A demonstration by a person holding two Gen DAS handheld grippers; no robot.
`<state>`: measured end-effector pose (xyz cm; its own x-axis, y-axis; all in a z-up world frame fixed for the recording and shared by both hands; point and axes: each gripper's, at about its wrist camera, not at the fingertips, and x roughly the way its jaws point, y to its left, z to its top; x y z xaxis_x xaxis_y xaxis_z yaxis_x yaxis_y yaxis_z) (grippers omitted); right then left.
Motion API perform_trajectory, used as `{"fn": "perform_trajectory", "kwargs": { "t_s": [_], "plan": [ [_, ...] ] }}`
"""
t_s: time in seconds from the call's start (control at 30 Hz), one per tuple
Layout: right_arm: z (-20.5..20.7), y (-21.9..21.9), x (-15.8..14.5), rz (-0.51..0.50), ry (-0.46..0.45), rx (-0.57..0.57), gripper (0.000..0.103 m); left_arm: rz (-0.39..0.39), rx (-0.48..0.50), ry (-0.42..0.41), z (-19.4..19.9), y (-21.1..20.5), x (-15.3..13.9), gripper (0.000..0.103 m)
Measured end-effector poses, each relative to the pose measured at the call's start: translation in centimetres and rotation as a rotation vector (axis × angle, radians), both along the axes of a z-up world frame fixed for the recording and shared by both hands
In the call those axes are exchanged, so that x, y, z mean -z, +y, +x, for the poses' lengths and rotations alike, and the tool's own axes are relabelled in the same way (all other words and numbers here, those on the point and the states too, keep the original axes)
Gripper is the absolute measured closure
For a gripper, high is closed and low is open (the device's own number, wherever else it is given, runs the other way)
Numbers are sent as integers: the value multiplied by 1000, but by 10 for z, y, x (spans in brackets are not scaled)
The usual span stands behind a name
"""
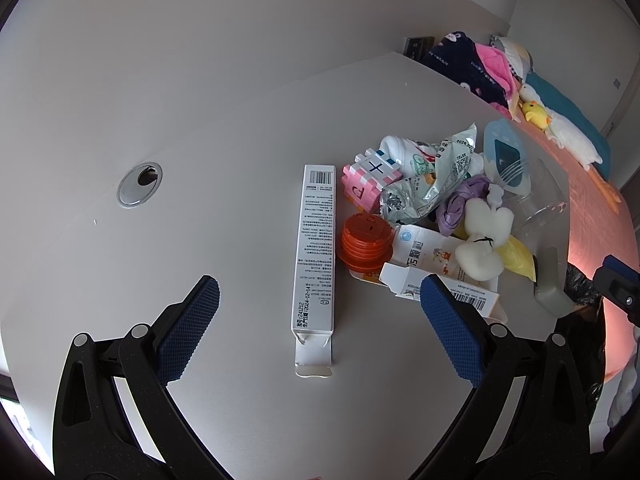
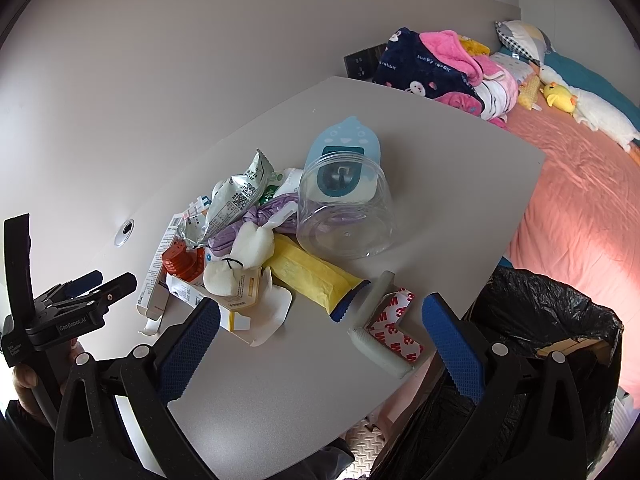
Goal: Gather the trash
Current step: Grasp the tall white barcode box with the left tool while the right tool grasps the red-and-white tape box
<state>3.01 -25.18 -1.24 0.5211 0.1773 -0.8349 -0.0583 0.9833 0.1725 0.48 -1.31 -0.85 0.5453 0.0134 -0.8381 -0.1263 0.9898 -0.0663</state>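
A pile of trash lies on the white table (image 1: 200, 240). Nearest my open left gripper (image 1: 320, 296) is a long white carton (image 1: 315, 248), lying between its fingers. Beside it sit an orange ribbed lid (image 1: 365, 246), a white medicine box (image 1: 432, 266), a crumpled foil wrapper (image 1: 432, 176) and a white plush toy (image 1: 486, 240). My right gripper (image 2: 320, 312) stands open over the table's near edge, with a grey corner guard with 3M tape (image 2: 384, 330) and a yellow pack (image 2: 308, 274) just ahead of it. A black bin bag (image 2: 552, 320) gapes at the right, below the table edge.
A clear plastic jar (image 2: 346, 208) lies on its side beyond the pile, with a blue card (image 2: 346, 140) behind it. A cable grommet (image 1: 140, 188) is set in the table. A pink bed (image 2: 580, 184) with blankets and plush toys lies to the right.
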Motion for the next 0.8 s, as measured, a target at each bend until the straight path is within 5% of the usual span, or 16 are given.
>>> {"fn": "perform_trajectory", "kwargs": {
  "t_s": [0.17,0.4,0.8],
  "plan": [
    [-1,-3,3,9,5,7,2,-50,26,-13,-2,0,1,6],
    [1,-19,16,-9,30,67,2,39,40,16,4,-6,15,6],
    [15,-28,59,-83,127,82,7,27,8,104,20,12,49,6]
  ]
}}
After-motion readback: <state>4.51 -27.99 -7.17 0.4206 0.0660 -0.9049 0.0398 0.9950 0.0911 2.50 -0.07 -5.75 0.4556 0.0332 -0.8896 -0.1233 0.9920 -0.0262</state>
